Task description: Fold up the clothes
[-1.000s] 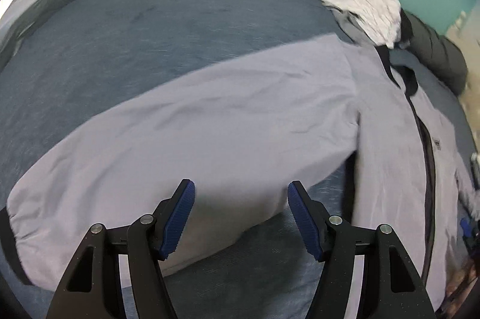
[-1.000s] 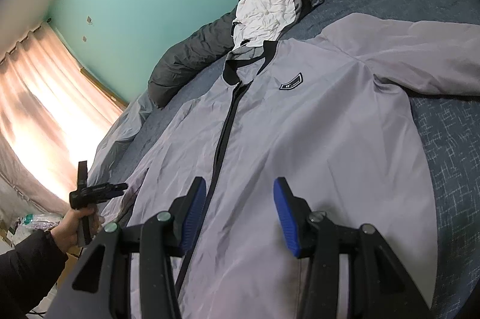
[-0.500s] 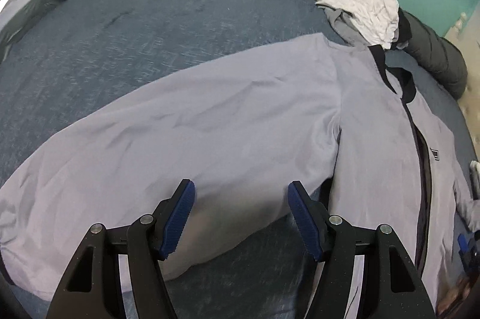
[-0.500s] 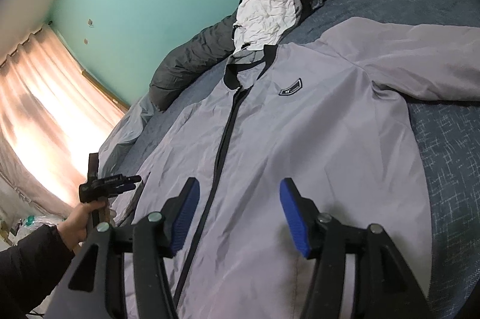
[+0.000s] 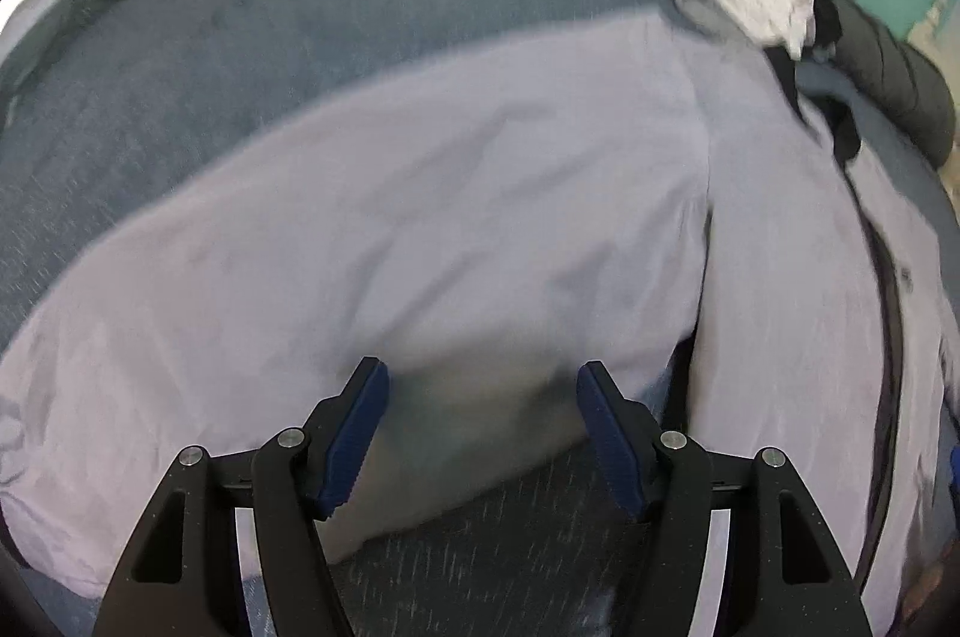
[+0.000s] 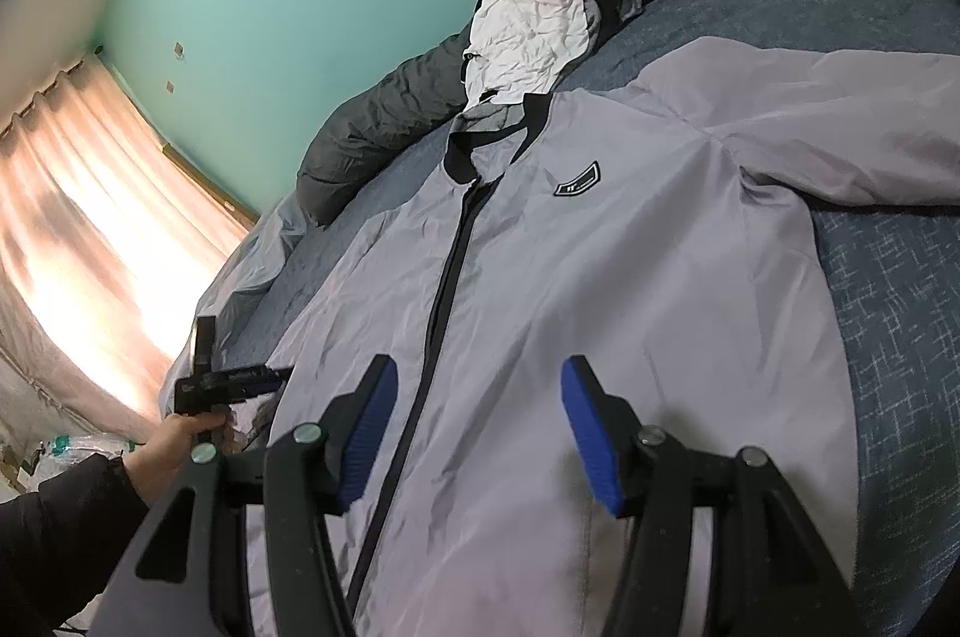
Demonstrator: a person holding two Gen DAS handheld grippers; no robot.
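So the left claw (image 5: pixel 483 433) has slid along over the jacket's sleeve (image 5: pixel 420 229) and dropped closer to it, the sleeve fills way more of its view now and there's a dark shadow right between its pads. That view's also gone blurry. Right claw (image 6: pixel 480 433) hasn't gone anywhere but its jaws stand wider than 1 second back, nothing between them, just the jacket's front (image 6: pixel 600 277) lying below.

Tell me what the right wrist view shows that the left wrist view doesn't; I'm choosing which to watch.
Only the right wrist view shows the chest badge, the curtain, a hand holding the left tool, and the right tool, open. Only the left wrist view shows the left sleeve spread along the bed. Both show the grey jacket, the white garment and the blue bedcover.
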